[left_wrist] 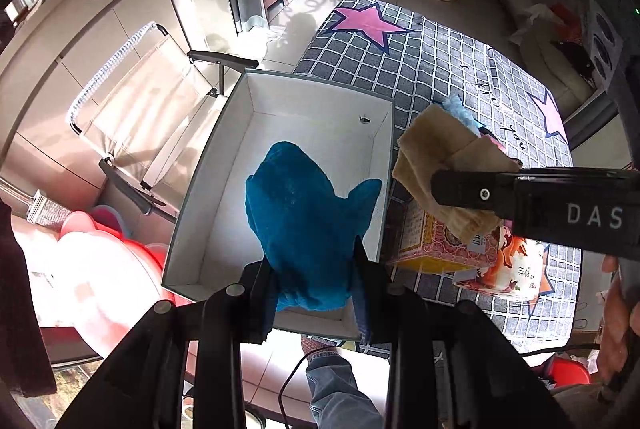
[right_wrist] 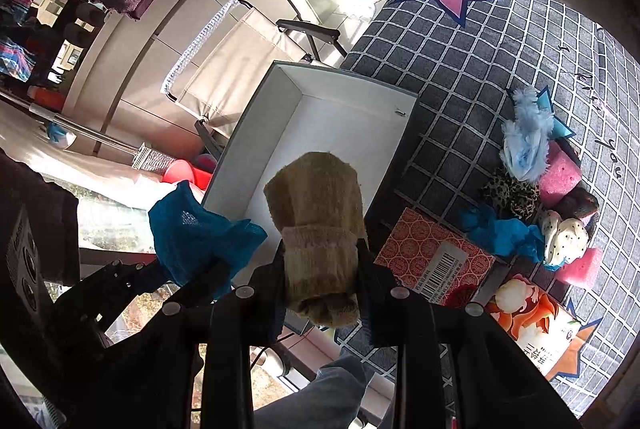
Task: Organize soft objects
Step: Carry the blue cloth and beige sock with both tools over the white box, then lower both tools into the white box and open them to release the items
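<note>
My left gripper (left_wrist: 316, 269) is shut on a blue cloth (left_wrist: 308, 213) and holds it above the near end of an open white box (left_wrist: 224, 165). The blue cloth also shows in the right wrist view (right_wrist: 196, 229). My right gripper (right_wrist: 320, 269) is shut on a folded tan towel (right_wrist: 316, 205) and holds it above the same white box (right_wrist: 256, 133). In the left wrist view the tan towel (left_wrist: 432, 157) hangs just right of the box. The inside of the box is bare white.
A grey checked tablecloth (right_wrist: 480, 61) covers the table. On it lie a pile of soft items (right_wrist: 532, 189), pink sponges (right_wrist: 560, 173), an orange carton (right_wrist: 432, 253) and a tissue pack (right_wrist: 536, 317). A folding chair (left_wrist: 152, 117) stands left of the box.
</note>
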### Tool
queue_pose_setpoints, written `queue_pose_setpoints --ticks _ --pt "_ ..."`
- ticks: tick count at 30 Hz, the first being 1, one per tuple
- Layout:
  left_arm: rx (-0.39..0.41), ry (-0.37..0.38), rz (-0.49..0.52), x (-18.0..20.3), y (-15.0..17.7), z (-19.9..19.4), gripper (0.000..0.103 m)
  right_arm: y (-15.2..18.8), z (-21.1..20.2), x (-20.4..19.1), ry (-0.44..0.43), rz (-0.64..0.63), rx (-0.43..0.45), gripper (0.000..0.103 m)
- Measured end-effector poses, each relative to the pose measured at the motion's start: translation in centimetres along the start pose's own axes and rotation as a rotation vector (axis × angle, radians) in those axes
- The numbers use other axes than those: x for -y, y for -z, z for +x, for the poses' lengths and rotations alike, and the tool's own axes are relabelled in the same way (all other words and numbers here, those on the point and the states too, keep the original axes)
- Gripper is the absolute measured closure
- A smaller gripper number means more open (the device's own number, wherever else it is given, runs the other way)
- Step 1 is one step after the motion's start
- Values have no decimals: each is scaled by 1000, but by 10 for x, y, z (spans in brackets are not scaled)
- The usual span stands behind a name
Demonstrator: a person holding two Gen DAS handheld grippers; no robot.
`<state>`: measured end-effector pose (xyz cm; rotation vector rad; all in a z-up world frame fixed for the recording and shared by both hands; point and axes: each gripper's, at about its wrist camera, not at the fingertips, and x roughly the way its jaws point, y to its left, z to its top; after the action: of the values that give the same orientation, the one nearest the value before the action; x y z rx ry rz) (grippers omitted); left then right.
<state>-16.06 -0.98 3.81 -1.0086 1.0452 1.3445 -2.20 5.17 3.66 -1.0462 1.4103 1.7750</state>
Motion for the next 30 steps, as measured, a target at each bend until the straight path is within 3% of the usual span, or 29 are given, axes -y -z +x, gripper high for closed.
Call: queue_pose_setpoints --ticks 5,30 --pt "-11 -47 4 -4 5 7 69 -3 8 -6 -2 -22 -25 72" --pt "-72 -53 -34 -17 10 26 69 -10 27 -17 0 -58 -77 72"
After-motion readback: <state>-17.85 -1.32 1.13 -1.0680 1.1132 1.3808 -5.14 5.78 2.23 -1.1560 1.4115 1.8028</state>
